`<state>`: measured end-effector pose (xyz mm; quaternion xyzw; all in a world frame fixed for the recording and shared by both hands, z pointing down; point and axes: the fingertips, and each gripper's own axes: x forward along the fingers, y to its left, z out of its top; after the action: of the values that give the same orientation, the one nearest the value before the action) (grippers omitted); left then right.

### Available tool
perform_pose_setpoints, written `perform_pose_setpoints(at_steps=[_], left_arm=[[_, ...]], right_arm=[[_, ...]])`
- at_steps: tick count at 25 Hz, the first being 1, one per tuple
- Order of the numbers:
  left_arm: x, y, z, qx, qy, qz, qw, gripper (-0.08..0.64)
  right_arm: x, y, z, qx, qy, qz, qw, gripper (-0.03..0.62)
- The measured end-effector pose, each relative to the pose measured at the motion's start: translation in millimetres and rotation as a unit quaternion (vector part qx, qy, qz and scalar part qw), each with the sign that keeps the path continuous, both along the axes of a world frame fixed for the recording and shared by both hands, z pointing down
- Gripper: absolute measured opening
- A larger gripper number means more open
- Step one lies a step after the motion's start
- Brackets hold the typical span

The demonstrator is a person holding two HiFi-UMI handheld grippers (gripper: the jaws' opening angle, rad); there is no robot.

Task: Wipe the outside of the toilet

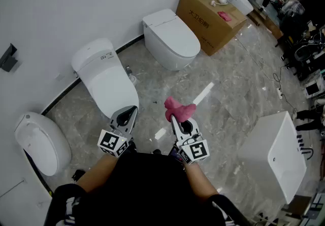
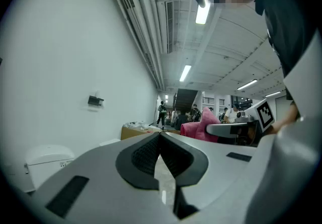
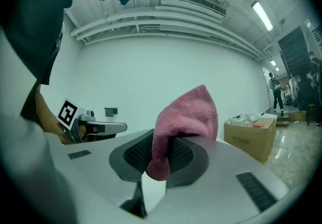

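Three white toilets stand along the wall in the head view: one at the left (image 1: 38, 141), a middle one (image 1: 106, 83) just ahead of my left gripper, and a far one (image 1: 170, 37). My left gripper (image 1: 126, 114) is shut with nothing in it, its jaws meeting at the tips (image 2: 160, 135). My right gripper (image 1: 175, 118) is shut on a pink cloth (image 1: 179, 109), which sticks up out of the jaws (image 3: 183, 122). Both grippers are held close to my body, above the marble floor and short of the middle toilet.
A brown cardboard box (image 1: 210, 17) with small items on top sits at the back. A white rectangular tub (image 1: 277, 154) stands at the right. Black wall fixtures (image 1: 7, 57) hang on the white wall. Cables and equipment lie at the far right (image 1: 307, 52).
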<state>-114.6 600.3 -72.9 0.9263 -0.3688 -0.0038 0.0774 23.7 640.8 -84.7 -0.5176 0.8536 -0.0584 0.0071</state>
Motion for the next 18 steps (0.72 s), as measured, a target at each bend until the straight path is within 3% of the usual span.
perform_pose_setpoints(at_steps=[4, 18], left_arm=[[15.9, 6.2, -3.7, 0.007, 0.003, 0.003, 1.0, 0.015], [38.4, 19.1, 6.1, -0.003, -0.002, -0.02, 0.9998, 0.014]], right_arm=[[17.2, 12.5, 17.8, -0.018, 0.019, -0.012, 1.0, 0.071], [64.8, 39.8, 25.5, 0.0, -0.02, -0.018, 1.0, 0.071]])
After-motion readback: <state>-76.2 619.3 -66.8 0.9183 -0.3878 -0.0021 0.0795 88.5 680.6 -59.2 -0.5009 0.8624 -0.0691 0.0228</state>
